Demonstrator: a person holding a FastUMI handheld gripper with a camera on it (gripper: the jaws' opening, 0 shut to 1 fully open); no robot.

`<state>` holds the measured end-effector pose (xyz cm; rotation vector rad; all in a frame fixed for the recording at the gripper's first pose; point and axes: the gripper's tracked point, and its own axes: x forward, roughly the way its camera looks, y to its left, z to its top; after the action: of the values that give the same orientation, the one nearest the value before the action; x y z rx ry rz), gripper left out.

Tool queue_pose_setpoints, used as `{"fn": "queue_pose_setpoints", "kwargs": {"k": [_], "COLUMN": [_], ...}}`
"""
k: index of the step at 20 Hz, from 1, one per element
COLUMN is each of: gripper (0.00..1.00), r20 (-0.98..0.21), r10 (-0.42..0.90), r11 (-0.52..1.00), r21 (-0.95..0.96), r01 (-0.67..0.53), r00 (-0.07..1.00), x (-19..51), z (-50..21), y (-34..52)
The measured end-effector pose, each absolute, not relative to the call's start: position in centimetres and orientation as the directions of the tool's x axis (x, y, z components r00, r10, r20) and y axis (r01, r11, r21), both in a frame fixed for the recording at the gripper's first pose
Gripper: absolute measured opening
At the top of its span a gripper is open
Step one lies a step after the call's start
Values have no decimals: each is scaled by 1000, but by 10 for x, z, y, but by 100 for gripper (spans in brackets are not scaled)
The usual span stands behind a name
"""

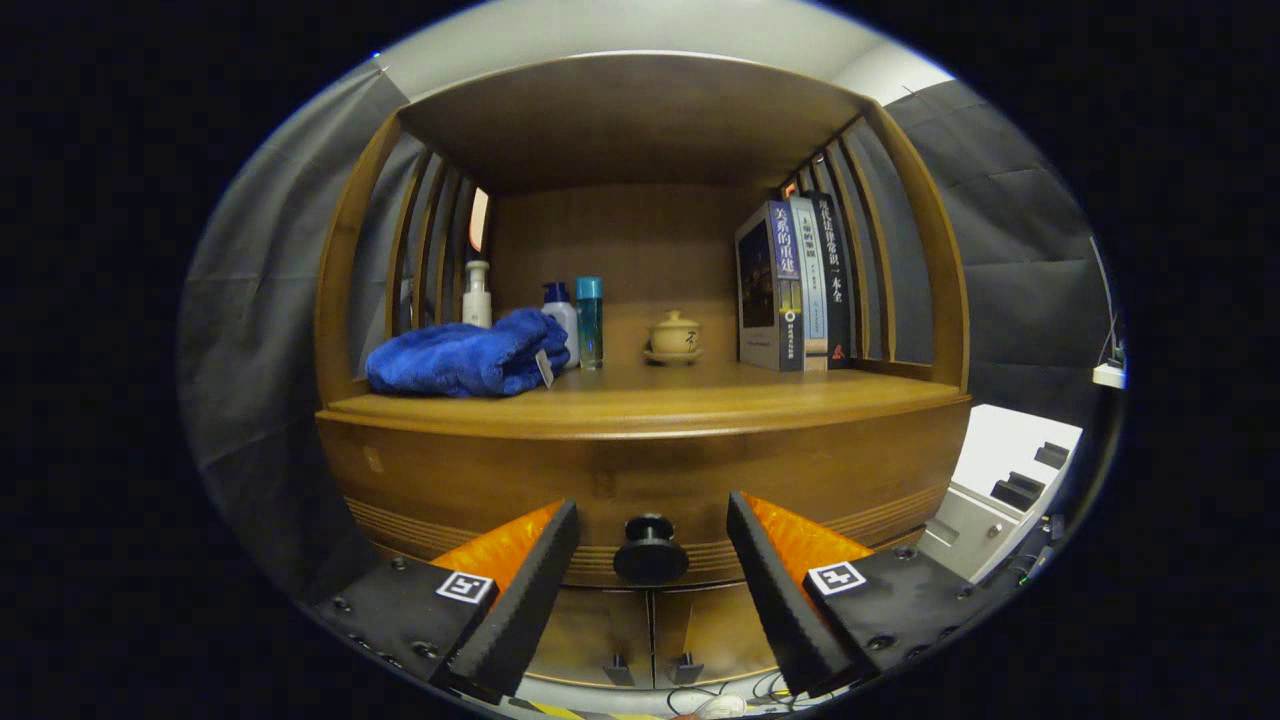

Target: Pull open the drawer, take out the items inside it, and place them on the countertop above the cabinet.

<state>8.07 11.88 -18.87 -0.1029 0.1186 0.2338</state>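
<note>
The wooden drawer front (640, 480) with grooved bands along its lower edge sits closed in the brown cabinet, and its round black knob (650, 549) stands in the gap between the two fingers, touching neither. The gripper (652, 560) is spread wide, released, with one finger to each side of the knob.

Just above the drawer lies the wooden surface (650, 400) of the cabinet, roofed by a wooden hutch with slatted sides. On its left, near the front, rests a folded blue towel (465, 357). Behind the towel stand a white pump bottle (477, 295), a white bottle with a blue cap (561, 318) and a slim teal bottle (589, 322). Farther right, toward the back panel, a small cream lidded cup on a saucer (673, 337) sits alone. At the right, a row of upright books (797, 285) leans against the slats.

Below the drawer, two cabinet doors (650, 630) meet with small dark handles. To the right of the cabinet stands a white unit (1005, 480) with dark slots. Grey cloth walls (1020, 240) surround the booth.
</note>
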Motion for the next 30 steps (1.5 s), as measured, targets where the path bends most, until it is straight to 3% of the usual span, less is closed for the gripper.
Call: {"fn": "queue_pose_setpoints", "kwargs": {"k": [3,18,22,30], "gripper": [99,41,34,34], "r20": [-154,-185,-185,-201], "r10": [219,219,206,206], "r11": [969,972,974,975], "r21": [-84,-46,-59,-35], "r01": [-234,-231,-220,-217], "r00": [964,958,961,958], "x": [89,101,90,53], "z": [-206,-218,-218,-217], "y": [117,114,113,104]}}
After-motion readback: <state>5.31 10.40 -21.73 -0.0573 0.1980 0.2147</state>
